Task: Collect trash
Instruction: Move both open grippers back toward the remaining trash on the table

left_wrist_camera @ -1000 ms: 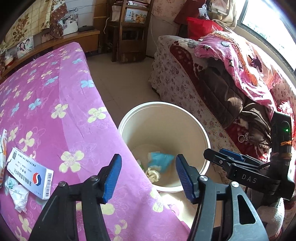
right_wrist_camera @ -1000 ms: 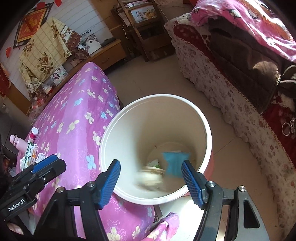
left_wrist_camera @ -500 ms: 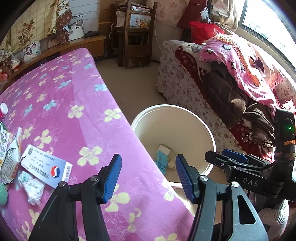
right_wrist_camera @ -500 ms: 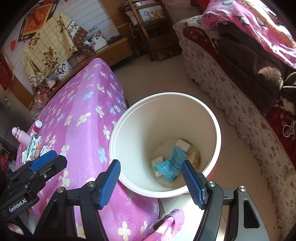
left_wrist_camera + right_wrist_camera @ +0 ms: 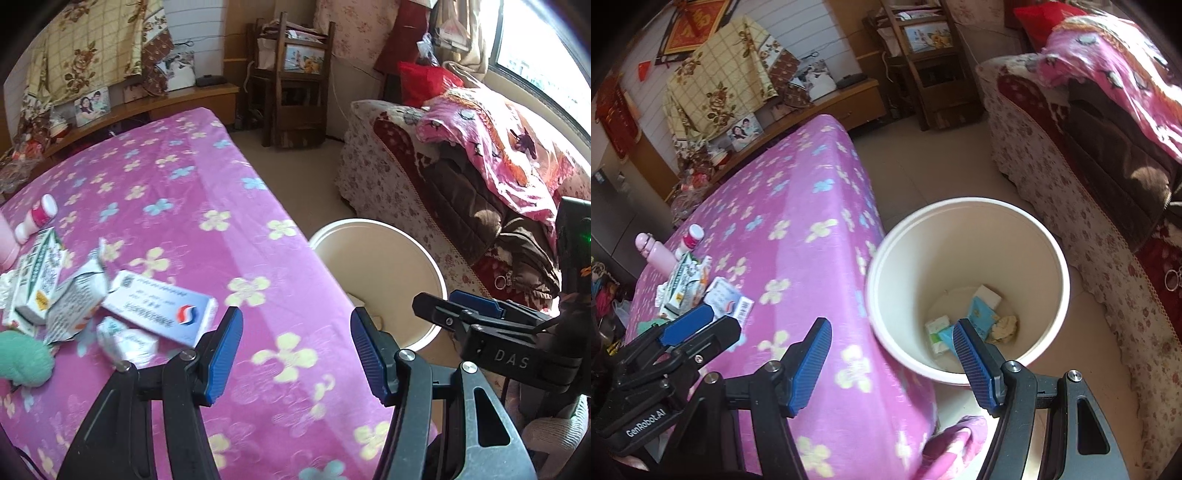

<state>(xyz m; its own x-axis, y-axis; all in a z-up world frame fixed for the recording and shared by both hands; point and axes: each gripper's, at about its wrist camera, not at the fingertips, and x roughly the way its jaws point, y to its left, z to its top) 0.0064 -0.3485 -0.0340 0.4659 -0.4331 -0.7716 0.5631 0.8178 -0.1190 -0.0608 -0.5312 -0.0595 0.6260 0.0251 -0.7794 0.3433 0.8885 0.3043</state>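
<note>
Both grippers released, empty: left gripper (image 5: 295, 350), right gripper (image 5: 892, 360). Box (image 5: 159, 314) near table (image 5: 192, 206) left edge, long axis across; left nearer. Bin (image 5: 964, 288) off right edge.

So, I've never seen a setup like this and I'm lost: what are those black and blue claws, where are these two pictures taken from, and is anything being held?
There is no robot here. A person holds a hand-operated two-finger gripper in each hand, and each carries a wide-angle camera looking along its fingers. One picture comes from the left gripper, the other from the right gripper; each also glimpses the other tool at its edge. Both stand open and hold nothing. On the purple flowered cover lie a white medicine box, a green-and-white carton, crumpled wrappers and a small pink-and-white bottle. Beside it, on the floor, stands a cream bin already containing some trash.
</note>
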